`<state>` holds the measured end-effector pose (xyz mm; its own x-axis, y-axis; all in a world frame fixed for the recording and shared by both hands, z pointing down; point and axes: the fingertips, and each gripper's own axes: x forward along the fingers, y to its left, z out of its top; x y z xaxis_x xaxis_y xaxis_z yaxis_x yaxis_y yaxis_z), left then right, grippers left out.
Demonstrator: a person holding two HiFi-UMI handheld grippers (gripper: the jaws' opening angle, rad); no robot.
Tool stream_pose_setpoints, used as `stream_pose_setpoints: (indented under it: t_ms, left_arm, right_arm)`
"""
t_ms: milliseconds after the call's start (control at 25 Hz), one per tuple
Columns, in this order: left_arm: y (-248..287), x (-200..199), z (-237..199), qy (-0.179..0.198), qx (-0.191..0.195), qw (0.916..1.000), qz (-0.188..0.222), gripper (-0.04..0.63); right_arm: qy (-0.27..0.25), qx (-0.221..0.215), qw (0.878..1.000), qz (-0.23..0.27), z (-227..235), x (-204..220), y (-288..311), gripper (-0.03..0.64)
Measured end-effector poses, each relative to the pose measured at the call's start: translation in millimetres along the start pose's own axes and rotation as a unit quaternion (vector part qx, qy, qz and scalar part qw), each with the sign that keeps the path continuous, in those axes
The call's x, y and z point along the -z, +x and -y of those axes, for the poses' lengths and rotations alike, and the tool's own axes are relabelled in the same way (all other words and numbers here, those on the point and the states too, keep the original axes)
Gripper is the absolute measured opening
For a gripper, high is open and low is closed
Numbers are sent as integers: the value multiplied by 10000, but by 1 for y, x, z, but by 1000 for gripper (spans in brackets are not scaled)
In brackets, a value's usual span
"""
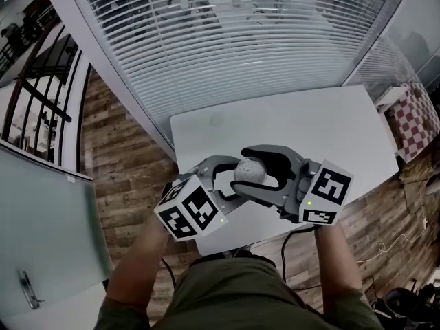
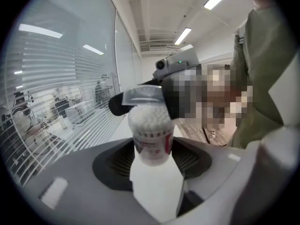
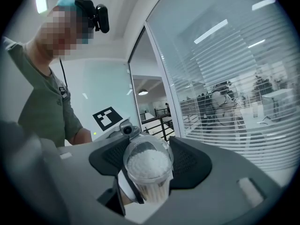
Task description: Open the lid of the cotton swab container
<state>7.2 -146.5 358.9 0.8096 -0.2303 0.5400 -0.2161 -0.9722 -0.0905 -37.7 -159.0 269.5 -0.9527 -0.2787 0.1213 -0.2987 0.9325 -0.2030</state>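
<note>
The cotton swab container (image 1: pixel 251 171) is up in the air, over the near edge of the white table (image 1: pixel 330 115). The left gripper (image 1: pixel 229 176), from 8 o'clock, squeezes its body so it can't turn. The right gripper (image 1: pixel 267 169), from 4 o'clock, pinches the clear lid (image 2: pixel 143 95), ready to pull, I think. There is open room all around.

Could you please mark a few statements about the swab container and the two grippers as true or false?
1. The left gripper is shut on the cotton swab container. True.
2. The right gripper hangs open, away from the container. False: its jaws clamp the end that bears the clear lid.
3. The container is empty. False: white cotton swabs fill it.
4. The table below the grippers is white. True.
</note>
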Motion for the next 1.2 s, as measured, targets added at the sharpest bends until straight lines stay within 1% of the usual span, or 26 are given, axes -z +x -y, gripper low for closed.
stream_pose_setpoints:
  t_ms: [240, 560, 840, 1200]
  left_arm:
    - [-2, -2, -6, -17, -62, 9999, 91, 253]
    - [-6, -9, -13, -52, -96, 9994, 315, 253]
    - [-6, -10, -14, -95, -117, 9990, 412, 253]
    - [-6, -12, -14, -86, -128, 9981, 599, 253]
  right_arm:
    - [437, -54, 9978, 501, 10, -11, -5, 275]
    - [933, -149, 9892, 1120, 18, -27, -13, 276]
    - [1006, -3, 9868, 1267, 24, -28, -16, 276]
    - [927, 186, 9861, 1370, 28, -31, -24, 276]
